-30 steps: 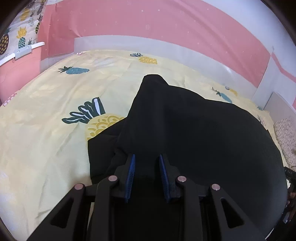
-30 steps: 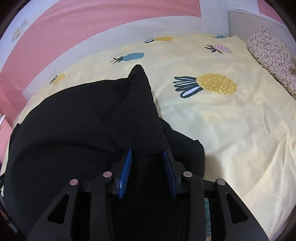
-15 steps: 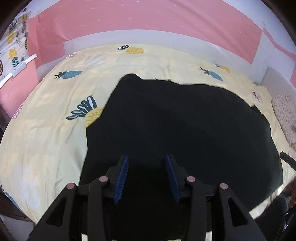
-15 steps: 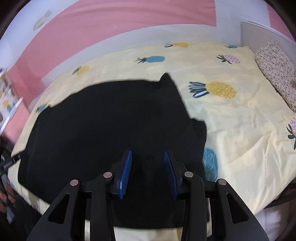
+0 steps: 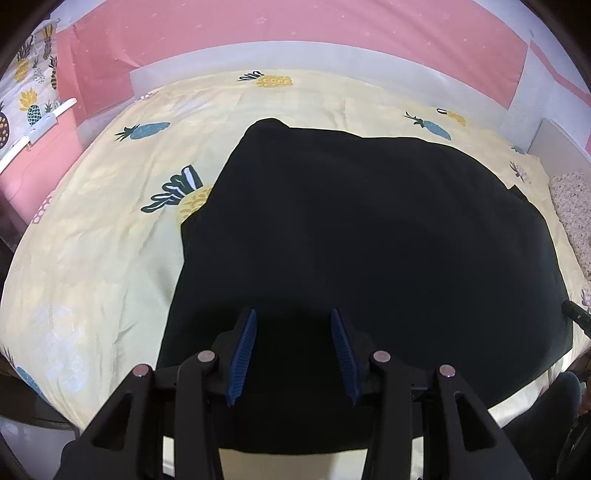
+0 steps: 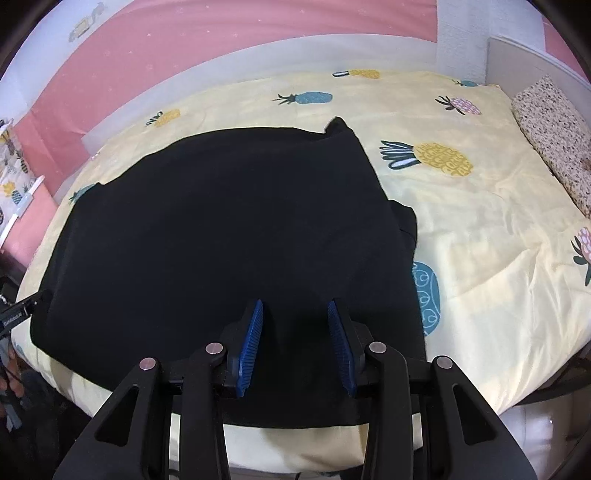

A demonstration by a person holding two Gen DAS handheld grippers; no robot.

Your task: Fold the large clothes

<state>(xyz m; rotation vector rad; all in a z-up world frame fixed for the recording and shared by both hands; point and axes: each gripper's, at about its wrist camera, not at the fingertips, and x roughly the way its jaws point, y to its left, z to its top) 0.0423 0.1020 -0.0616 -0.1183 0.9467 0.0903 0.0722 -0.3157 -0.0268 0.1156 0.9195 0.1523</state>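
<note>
Left wrist view: my left gripper point(image 5: 293, 341) points down at a slant over the near edge of the bed, jaws parted with nothing pinched between the blue pads point(image 5: 242, 356); released. The black garment point(image 5: 369, 236) lies spread flat ahead of and beneath the fingers, running well to the right, one corner poking up far ahead. It rests on a pale yellow sheet point(image 5: 99, 236) printed with pineapples; bare sheet shows left of the tool. Beyond, a grey bed rail point(image 5: 295, 55) and pink wall point(image 5: 295, 22). A speckled pillow point(image 5: 574, 210) sits far right. No containers that I can make out. Right wrist view: my right gripper point(image 6: 295, 341) is tilted down the same way, jaws apart, pads clear of the cloth; also released. The garment point(image 6: 221, 229) fills the area ahead and leftward, its right edge just right of the fingers. Bare sheet point(image 6: 498, 258) stretches right of the tool, the pillow point(image 6: 554, 129) at far right. The tip of the other gripper point(image 6: 22, 312) shows at the far left edge, beside the cloth's corner.
</note>
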